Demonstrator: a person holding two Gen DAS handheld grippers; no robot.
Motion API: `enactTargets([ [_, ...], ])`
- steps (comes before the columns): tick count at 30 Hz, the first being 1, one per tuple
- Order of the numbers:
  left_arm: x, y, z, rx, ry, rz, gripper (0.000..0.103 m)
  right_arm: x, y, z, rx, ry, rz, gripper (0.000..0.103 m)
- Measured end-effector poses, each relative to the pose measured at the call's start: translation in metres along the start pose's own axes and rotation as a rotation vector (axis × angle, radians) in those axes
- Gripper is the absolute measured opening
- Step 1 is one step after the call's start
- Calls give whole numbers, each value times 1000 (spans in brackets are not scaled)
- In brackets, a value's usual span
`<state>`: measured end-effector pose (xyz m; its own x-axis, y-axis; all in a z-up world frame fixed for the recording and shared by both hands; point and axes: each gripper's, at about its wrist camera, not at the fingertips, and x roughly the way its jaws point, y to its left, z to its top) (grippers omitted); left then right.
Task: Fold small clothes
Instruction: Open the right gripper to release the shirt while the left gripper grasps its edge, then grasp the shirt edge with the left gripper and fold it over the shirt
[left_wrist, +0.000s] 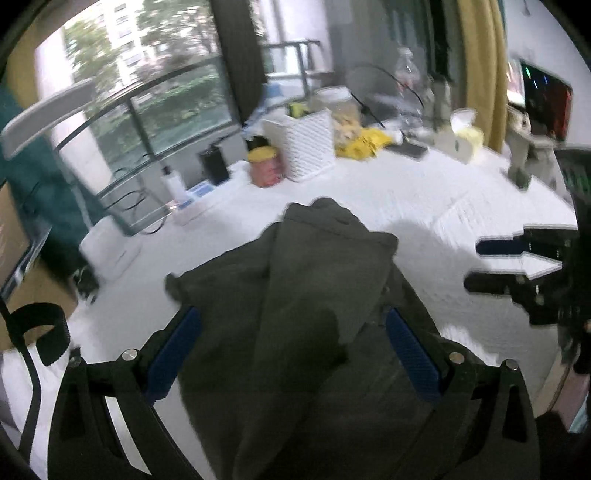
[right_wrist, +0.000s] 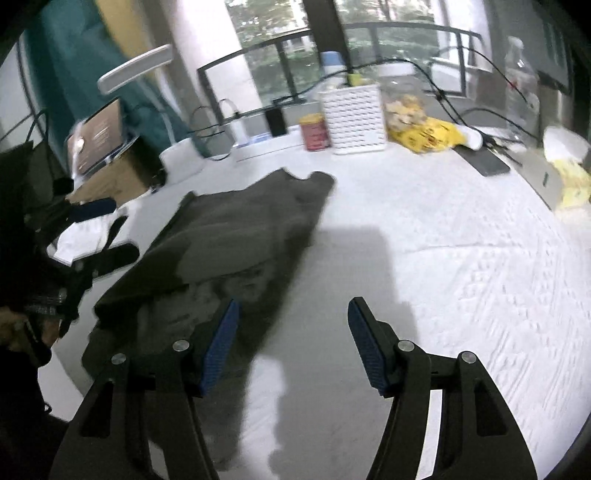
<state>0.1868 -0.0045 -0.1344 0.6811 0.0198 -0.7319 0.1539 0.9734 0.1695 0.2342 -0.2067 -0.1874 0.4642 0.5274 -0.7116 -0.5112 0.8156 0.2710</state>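
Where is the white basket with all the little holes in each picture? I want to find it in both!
Left wrist view: the white plastic lattice basket stands at the far edge of the white table, just above the picture's centre.
Right wrist view: the same basket stands at the top, right of centre.
Shared landmark: the red can with a yellow lid stands just left of the basket in both views.

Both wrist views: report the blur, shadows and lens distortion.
Left wrist view: motion smear across the white table cover and back clutter; the dark green garment stays fairly sharp. Right wrist view: a blocky shadow lies on the cover beside the garment; the window railing bows, and the corners go black.
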Motion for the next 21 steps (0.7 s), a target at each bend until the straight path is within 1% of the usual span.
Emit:
enactTargets([
  [3, 17, -22, 8, 83, 39, -2, 99, 7, -18, 3, 28, -1, 8, 65],
  [6, 32, -42, 16, 155, 59, -24, 99, 14, -31, 7, 51, -1, 15, 65],
  [8, 44, -53, 21, 208, 76, -24, 92, 17, -38, 9, 63, -1, 19, 65],
  [9, 50, -57, 23, 225, 90, -21, 85, 19, -41, 11, 69, -1, 21, 65],
  [12, 69, -64, 26, 258, 127, -17, 83, 25, -49, 14, 83, 2, 25, 65],
  [13, 75, -66, 27, 276, 138, -17, 79, 28, -51, 14, 86, 4, 25, 65],
  [14, 81, -68, 27, 297, 151, -20, 74, 31, -53, 15, 90, 9, 24, 65],
  [15, 86, -67, 27, 305, 163, -27, 61, 33, -56, 16, 93, 15, 22, 65],
  [16, 90, -65, 28, 302, 175, -40, 44, 36, -57, 17, 97, 18, 20, 65],
  [17, 93, -60, 28, 283, 185, -58, 36, 38, -59, 18, 99, 21, 18, 65],
  [18, 94, -55, 29, 261, 186, -67, 20, 40, -59, 18, 99, 24, 17, 65],
  [19, 94, -49, 30, 240, 180, -68, 12, 42, -60, 19, 99, 27, 14, 65],
  [21, 88, -35, 33, 204, 147, -59, 8, 48, -59, 22, 95, 35, 8, 65],
])
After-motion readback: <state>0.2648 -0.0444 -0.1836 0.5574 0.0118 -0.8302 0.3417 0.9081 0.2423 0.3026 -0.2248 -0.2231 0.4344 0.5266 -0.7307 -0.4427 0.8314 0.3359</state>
